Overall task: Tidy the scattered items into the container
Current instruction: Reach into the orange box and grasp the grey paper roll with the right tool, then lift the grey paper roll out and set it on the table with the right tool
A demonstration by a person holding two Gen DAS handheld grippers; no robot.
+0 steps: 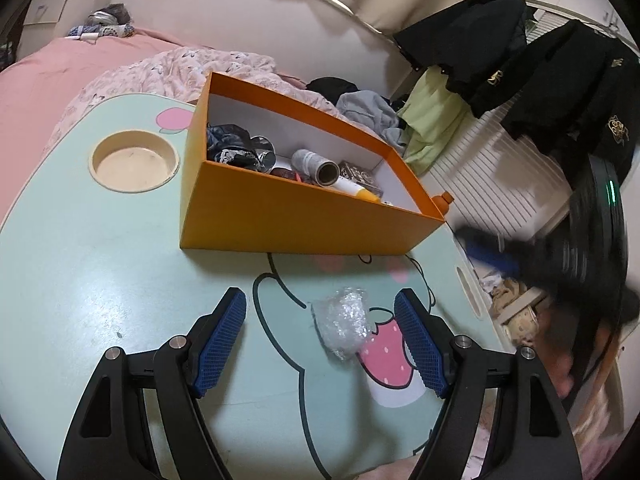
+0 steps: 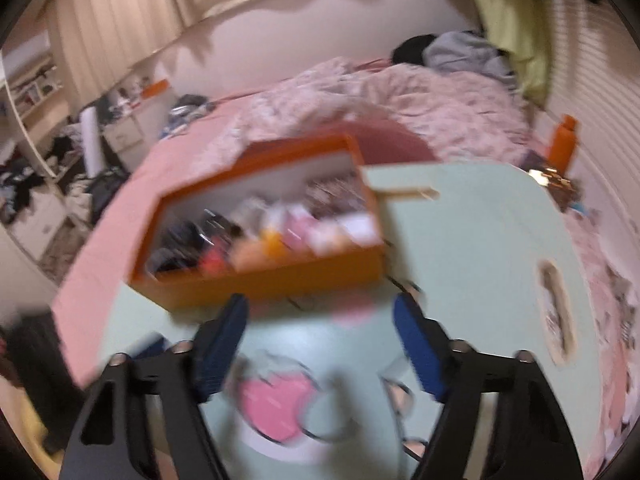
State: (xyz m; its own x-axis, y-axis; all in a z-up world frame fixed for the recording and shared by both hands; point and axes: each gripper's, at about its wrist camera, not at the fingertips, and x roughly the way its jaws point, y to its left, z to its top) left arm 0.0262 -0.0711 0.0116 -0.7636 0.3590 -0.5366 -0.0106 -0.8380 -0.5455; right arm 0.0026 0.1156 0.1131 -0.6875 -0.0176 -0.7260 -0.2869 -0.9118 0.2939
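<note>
A crumpled piece of clear plastic wrap (image 1: 344, 320) lies on the mint-green cartoon table (image 1: 100, 260). My left gripper (image 1: 320, 296) is open around it, and the wrap sits nearer the right finger without either pad pressing on it. Behind it stands the orange box (image 1: 280, 220), holding a grey roll (image 1: 314, 164), dark cloth (image 1: 230, 144) and a white tube with an orange end. The right wrist view is blurred. In it my right gripper (image 2: 320, 302) hangs open above the table with nothing between its fingers, in front of the orange box (image 2: 260, 284).
A round cup recess (image 1: 134, 160) is sunk into the table left of the box. An orange bottle (image 2: 562, 140) stands past the table's far right corner. A pink bed with a rumpled quilt (image 2: 400, 100) lies behind. Dark clothes (image 1: 500, 48) hang at right.
</note>
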